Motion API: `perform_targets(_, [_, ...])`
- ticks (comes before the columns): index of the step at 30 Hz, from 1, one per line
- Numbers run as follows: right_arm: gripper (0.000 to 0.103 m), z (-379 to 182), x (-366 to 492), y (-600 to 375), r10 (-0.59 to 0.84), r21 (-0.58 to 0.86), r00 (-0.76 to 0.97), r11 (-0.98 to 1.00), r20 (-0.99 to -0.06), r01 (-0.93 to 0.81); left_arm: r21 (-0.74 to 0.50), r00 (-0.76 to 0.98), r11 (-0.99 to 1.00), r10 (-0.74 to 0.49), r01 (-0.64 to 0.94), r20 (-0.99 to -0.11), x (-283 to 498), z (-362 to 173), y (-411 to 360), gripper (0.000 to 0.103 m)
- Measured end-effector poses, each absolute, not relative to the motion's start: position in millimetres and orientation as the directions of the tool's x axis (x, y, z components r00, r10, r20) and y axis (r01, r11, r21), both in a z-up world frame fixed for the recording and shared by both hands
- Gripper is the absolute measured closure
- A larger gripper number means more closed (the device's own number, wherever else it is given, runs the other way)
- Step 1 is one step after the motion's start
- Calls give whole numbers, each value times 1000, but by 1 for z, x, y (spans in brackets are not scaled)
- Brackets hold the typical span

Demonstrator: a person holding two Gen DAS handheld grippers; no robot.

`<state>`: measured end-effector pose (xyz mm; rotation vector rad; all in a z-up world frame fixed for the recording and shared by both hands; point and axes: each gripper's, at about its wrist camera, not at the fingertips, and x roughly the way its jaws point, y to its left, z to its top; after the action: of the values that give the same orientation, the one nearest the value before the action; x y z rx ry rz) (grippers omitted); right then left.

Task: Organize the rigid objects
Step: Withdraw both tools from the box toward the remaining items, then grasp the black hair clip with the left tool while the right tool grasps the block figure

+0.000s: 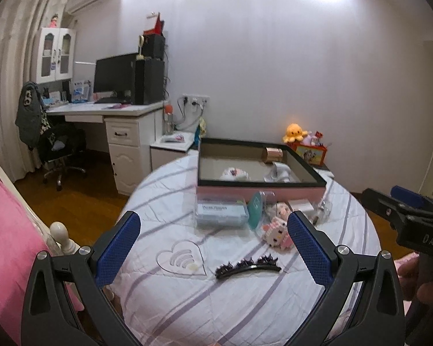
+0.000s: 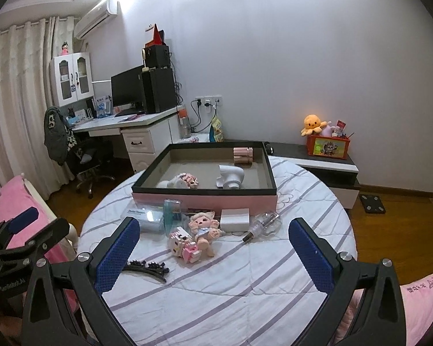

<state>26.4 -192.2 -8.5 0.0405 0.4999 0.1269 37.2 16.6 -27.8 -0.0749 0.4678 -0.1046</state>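
Observation:
A pink box [image 2: 205, 200] with a black rim [image 1: 259, 184] stands on the striped bedspread; inside lie a copper cylinder [image 2: 243, 153], a white device [image 2: 231, 176] and a small pink-white figure [image 2: 184, 181]. In front of it lie a clear blue case [image 1: 220, 212], a teal round case [image 1: 255, 209], a block-built pink cat [image 2: 183, 245], a doll [image 2: 202, 227], a white box [image 2: 235, 219] and a glass bottle [image 2: 262, 222]. A black hair clip [image 1: 246, 266] lies nearest. My left gripper [image 1: 213, 250] and right gripper [image 2: 215, 253] both hover open and empty over the bed.
A white desk [image 1: 121, 115] with monitor and an office chair [image 1: 63, 150] stand at the left. A low cabinet [image 2: 326, 164] with an orange toy box [image 2: 327, 145] is behind the bed. A pink pillow [image 1: 5, 230] lies left; wooden floor surrounds the bed.

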Motion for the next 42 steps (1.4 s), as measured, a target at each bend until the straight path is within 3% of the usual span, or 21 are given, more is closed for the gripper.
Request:
perform_targets(16, [0,-68,71,-205,116,88,769,993,-628,-78,-175,650,971,-240,164,-721,97,-126,-35,0])
perform_targets(21, [0,-80,81,-203,120,89,748,993,-652,-81,-109,662,983,-178,145,-728,113,-134,-43,0])
perform_targets(23, [0,-84,84,-201,128,92,739,992,-661,-90,-107,672,984,-176,143,-720,112,-134,-41,7])
perform_targets(27, [0,-93,92,-193,158,101,718,987,-678,-122,-80,684,982,-176,170,-708,105,-136,-37,8])
perform_targets(36, [0,-110,113,-164,229,129,678,972,-699,-195,-110,702,985,-173,134,-691,93,-129,-2,8])
perform_targets(42, [9,-119,129,-149,242,162,657,970,-714,-181,-119,709,989,-149,92,-690,95,-128,17,8])
